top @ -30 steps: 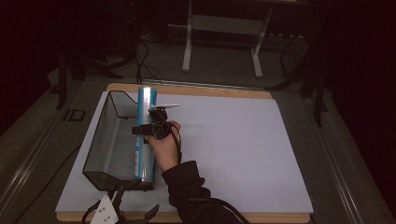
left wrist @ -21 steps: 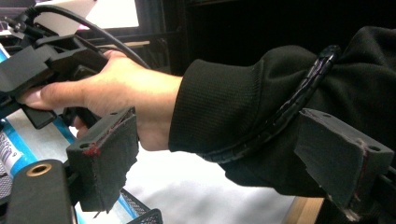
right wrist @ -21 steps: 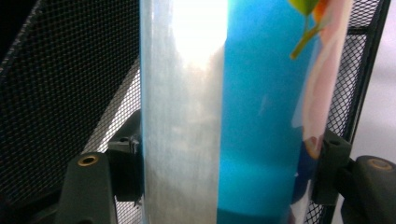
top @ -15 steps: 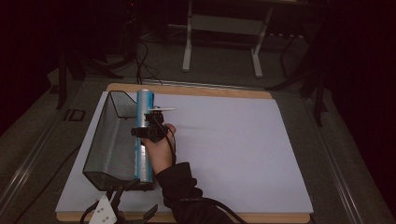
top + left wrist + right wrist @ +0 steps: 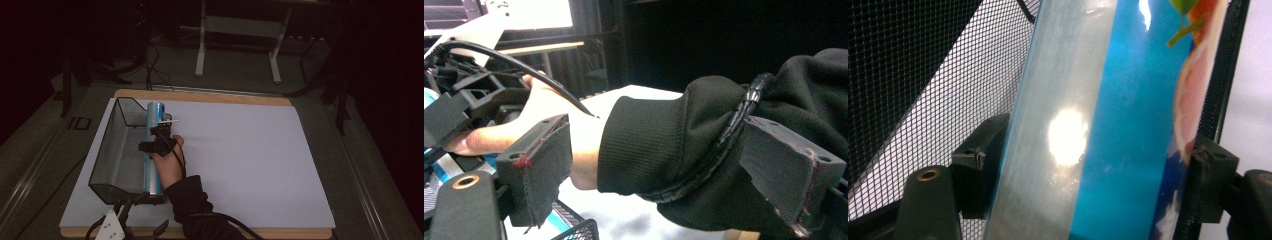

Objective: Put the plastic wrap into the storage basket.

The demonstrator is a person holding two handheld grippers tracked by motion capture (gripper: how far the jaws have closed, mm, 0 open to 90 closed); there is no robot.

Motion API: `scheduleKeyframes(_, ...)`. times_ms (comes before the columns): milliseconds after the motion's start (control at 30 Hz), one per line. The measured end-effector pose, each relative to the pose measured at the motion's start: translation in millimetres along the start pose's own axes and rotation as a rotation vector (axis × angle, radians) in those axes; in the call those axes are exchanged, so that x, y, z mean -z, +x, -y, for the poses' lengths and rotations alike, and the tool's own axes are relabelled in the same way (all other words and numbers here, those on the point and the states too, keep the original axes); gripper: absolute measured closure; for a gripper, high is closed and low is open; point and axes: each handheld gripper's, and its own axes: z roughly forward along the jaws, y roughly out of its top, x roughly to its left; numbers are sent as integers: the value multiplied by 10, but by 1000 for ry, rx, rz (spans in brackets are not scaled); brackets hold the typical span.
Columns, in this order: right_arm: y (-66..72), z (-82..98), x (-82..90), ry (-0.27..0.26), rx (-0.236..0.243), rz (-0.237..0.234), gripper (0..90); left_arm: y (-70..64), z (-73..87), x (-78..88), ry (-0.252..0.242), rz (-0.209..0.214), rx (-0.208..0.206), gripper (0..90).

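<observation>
A long blue tube (image 5: 152,150) with a shiny wrap lies in the black mesh basket (image 5: 117,150), along its right wall. My right gripper (image 5: 159,137) reaches down over the tube's middle. In the right gripper view the tube (image 5: 1108,125) runs between the two pads of this gripper (image 5: 1093,170). The jaws have just been opening, and the right pad (image 5: 1209,175) stands by the basket's wall. My left gripper (image 5: 142,215) rests at the table's front edge. Its jaws (image 5: 674,170) stand wide open around nothing, with the person's right sleeve (image 5: 659,140) beyond them.
A white sheet (image 5: 240,160) covers the wooden table top, bare to the right of the basket. Beyond the table's far edge stand a metal frame (image 5: 237,40) and cables on the dark floor.
The tube's far end has come down from a raised tilt to lie lower along the basket wall. My right hand has sunk a little with it. The left gripper has stayed put.
</observation>
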Motion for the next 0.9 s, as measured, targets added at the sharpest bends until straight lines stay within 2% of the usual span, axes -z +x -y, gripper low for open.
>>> scheduleKeyframes(67,-7,-6,1,4,5,-4,250,0,0,0,0,0,0,142)
scheduleKeyframes(133,-21,-22,11,9,36,-25,173,-10,1,-8,2,1,0,142)
scheduleKeyframes(200,-18,-32,50,-30,86,-23,123,-7,3,-12,3,-2,1,141)
scheduleKeyframes(233,-7,-47,61,-25,109,-11,109,-7,3,-12,3,-2,1,141)
scheduleKeyframes(333,-46,-90,126,-55,165,-20,106,0,8,-18,8,4,5,141)
scheduleKeyframes(400,-88,-114,162,-62,210,-50,107,0,9,-18,8,2,6,142)
scheduleKeyframes(500,-155,-152,265,-123,256,-37,107,-1,10,-28,10,3,10,141)
scheduleKeyframes(533,-172,-172,301,-128,263,-48,107,-3,11,-28,10,1,9,141)
scheduleKeyframes(600,-206,-205,367,-136,282,-41,107,-3,10,-29,11,2,10,141)
scheduleKeyframes(667,-256,-234,452,-149,281,-74,107,1,9,-27,10,2,10,141)
scheduleKeyframes(767,-316,-253,599,-172,307,-85,107,3,9,-29,13,2,11,141)
scheduleKeyframes(800,-316,-253,599,-172,307,-85,107,3,9,-29,13,2,11,141)
scheduleKeyframes(867,-374,-238,742,-188,346,-88,107,-3,9,-35,14,3,11,141)
scheduleKeyframes(900,-397,-228,785,-189,357,-105,107,-4,7,-35,14,1,11,141)
